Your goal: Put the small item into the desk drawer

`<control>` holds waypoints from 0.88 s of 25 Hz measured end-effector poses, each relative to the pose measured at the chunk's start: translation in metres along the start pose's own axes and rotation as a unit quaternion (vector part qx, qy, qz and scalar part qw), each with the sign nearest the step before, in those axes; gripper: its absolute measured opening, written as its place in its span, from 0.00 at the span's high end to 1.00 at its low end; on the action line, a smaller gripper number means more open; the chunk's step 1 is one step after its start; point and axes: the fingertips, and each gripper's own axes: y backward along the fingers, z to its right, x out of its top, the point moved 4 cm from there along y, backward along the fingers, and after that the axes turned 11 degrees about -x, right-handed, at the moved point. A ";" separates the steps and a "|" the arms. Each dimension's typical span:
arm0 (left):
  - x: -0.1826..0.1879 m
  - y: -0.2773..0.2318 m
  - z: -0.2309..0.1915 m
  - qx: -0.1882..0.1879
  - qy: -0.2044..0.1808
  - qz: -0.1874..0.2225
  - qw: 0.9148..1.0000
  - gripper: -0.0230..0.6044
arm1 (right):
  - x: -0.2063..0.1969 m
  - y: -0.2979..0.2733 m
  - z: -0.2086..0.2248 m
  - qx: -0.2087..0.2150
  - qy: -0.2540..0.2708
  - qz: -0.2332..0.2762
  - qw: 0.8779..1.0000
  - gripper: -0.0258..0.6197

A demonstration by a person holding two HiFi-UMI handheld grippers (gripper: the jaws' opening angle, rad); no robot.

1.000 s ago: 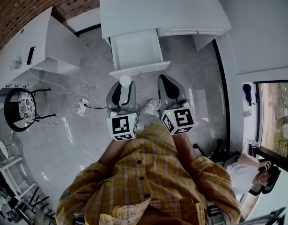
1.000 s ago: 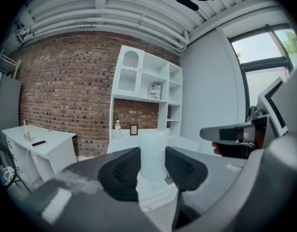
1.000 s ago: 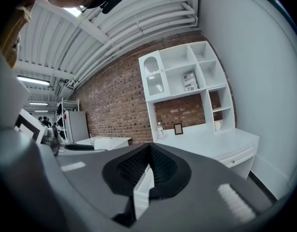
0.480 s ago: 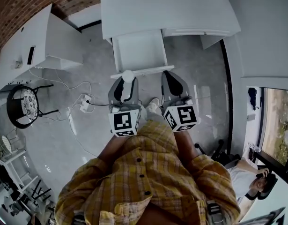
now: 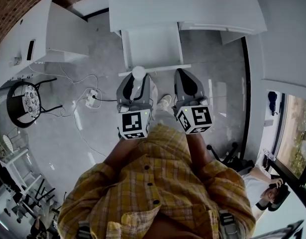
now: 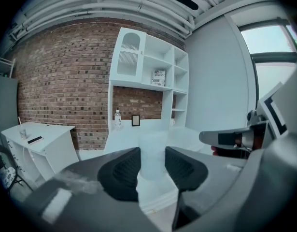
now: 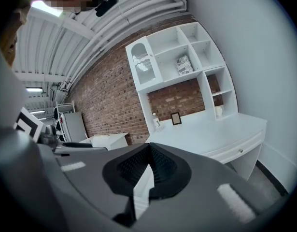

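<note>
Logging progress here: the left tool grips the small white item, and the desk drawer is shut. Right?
Not quite: the desk drawer stands open, as the head view shows. The left tool does grip the small white item.

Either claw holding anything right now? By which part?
Left claw holds a small pale translucent cylinder, clamped across its opposite sides, with its far end poking past the tips. Right claw is shut and empty.

Desk (image 5: 192, 6) cut off at top
</note>
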 end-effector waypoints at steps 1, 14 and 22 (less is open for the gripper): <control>-0.001 -0.003 -0.002 0.001 0.000 -0.003 1.000 0.69 | 0.000 -0.003 0.001 -0.002 0.003 -0.001 1.000 0.96; -0.022 -0.055 -0.037 -0.017 0.004 -0.037 0.999 0.69 | -0.024 -0.053 0.008 -0.025 0.017 -0.031 0.999 0.96; -0.042 -0.092 -0.053 -0.033 0.014 -0.059 0.998 0.69 | -0.052 -0.079 0.018 -0.036 0.018 -0.061 0.997 0.96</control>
